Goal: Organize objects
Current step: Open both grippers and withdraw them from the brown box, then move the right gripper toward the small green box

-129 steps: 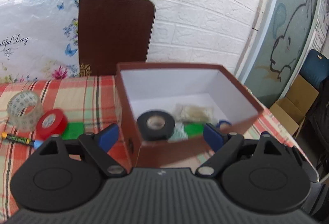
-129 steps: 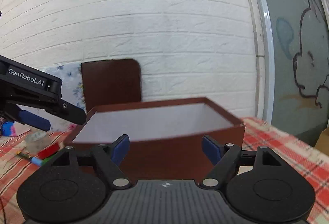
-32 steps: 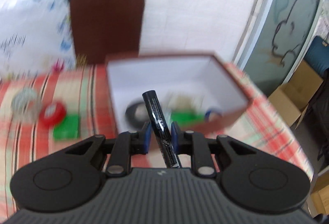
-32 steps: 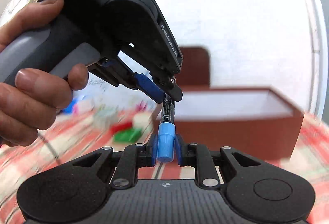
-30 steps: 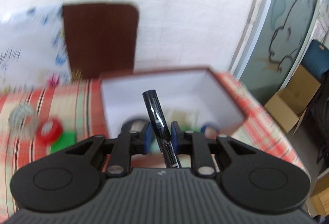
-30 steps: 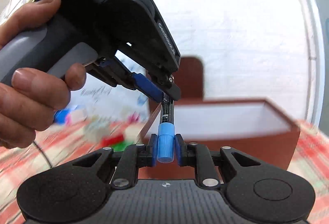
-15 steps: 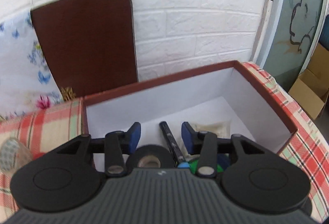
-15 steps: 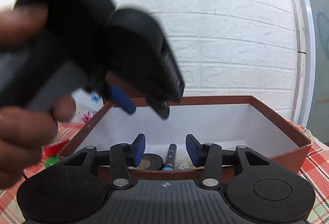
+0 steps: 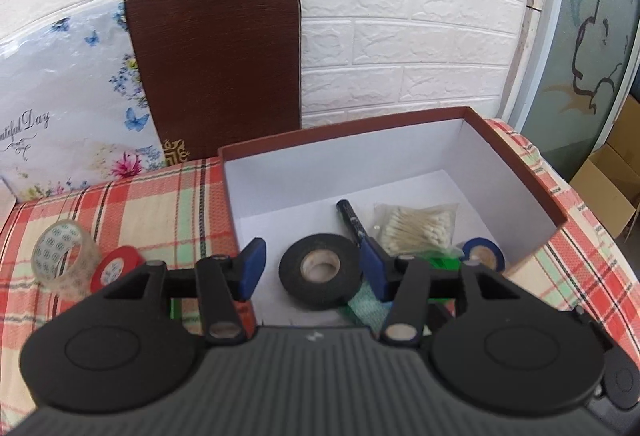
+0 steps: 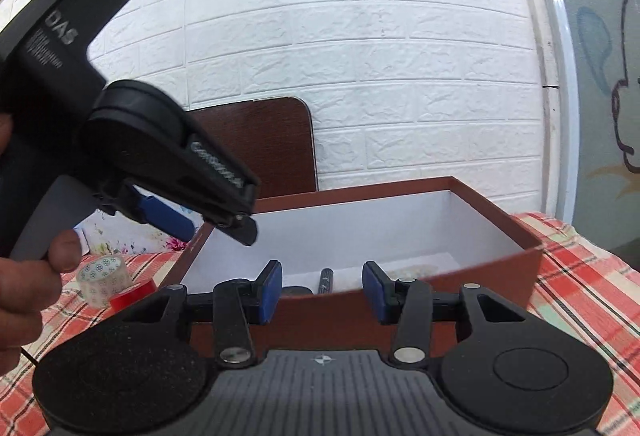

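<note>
A brown box with a white inside stands on the plaid table. In it lie a black marker, a black tape roll, a bag of cotton swabs, a blue tape roll and a green item. My left gripper is open and empty, over the box's near left corner. My right gripper is open and empty at the box's near wall, and the marker shows between its fingers. The left gripper also shows in the right wrist view, upper left.
A clear tape roll and a red tape roll lie on the plaid cloth left of the box. A brown board and a floral bag lean on the brick wall. A cardboard box sits on the floor at the right.
Both grippers held the marker together over the table, then carried it over the box. Both have opened, and the marker now lies in the box. The grippers have drawn back.
</note>
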`<state>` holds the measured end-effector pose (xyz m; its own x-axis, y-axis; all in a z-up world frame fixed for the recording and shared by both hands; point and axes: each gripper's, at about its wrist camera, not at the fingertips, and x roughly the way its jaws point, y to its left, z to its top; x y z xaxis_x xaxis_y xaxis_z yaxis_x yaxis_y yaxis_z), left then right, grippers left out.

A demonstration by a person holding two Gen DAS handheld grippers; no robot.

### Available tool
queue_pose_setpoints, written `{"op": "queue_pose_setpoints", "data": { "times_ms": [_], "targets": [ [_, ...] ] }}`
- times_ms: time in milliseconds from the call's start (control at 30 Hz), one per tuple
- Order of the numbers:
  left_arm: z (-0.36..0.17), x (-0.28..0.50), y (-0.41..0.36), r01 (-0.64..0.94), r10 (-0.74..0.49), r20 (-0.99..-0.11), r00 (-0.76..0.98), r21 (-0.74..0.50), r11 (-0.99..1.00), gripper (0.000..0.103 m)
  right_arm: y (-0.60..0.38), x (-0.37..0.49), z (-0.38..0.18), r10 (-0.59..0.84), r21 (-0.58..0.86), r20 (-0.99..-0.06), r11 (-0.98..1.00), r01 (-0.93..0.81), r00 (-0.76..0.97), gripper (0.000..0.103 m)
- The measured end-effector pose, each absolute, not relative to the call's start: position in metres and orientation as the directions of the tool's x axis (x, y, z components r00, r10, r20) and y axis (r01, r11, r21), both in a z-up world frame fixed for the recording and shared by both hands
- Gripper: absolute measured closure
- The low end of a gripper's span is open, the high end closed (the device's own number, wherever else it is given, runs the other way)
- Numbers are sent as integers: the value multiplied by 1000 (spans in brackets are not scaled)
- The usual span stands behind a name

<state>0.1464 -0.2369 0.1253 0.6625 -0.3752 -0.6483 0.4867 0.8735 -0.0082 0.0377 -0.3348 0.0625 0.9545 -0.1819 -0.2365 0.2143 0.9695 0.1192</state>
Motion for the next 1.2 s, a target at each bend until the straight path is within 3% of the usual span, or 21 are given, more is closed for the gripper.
{"op": "queue_pose_setpoints", "data": {
  "times_ms": [367,733,1200],
  "targets": [
    [116,86,-189,460,-344,-643,685,15,888,41,-331,-10,50,-106,261,-360,942,209,927,58],
    [55,67,-131,383,-237,-727,645,39,923,40,-295,-29,14,9,332,-534,922,200,846,57],
    [18,46,-107,352,-187,-751,633,65,934,37,-277,-35,16,-13,311,-555,924,222,832,53]
  ]
}}
